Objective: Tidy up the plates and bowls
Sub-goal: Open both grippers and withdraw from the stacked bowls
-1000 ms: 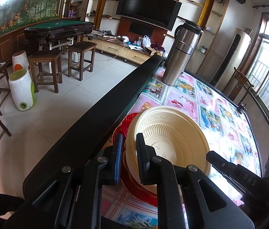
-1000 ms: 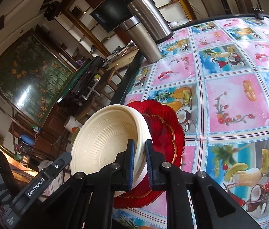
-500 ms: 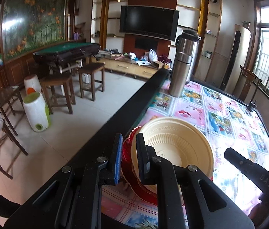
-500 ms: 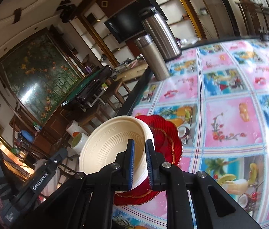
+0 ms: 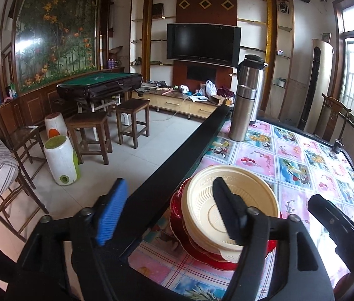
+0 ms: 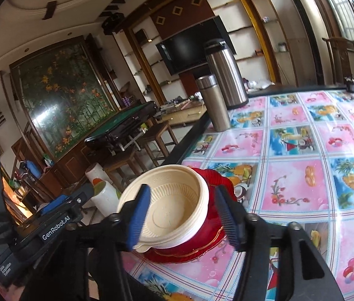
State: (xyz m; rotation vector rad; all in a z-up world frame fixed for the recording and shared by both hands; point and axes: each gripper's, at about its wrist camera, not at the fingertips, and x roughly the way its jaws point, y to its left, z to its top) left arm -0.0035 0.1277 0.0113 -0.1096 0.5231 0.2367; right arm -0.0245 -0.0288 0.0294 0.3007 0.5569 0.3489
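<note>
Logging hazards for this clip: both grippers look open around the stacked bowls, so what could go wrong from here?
1. The bowls sit on red plates right by the table edge; a nudge while backing away could push the stack over the edge.
2. The left gripper has one finger over the top bowl's inside; lifting off carelessly might hook the rim.
3. The right gripper straddles the stack and could clip it.
</note>
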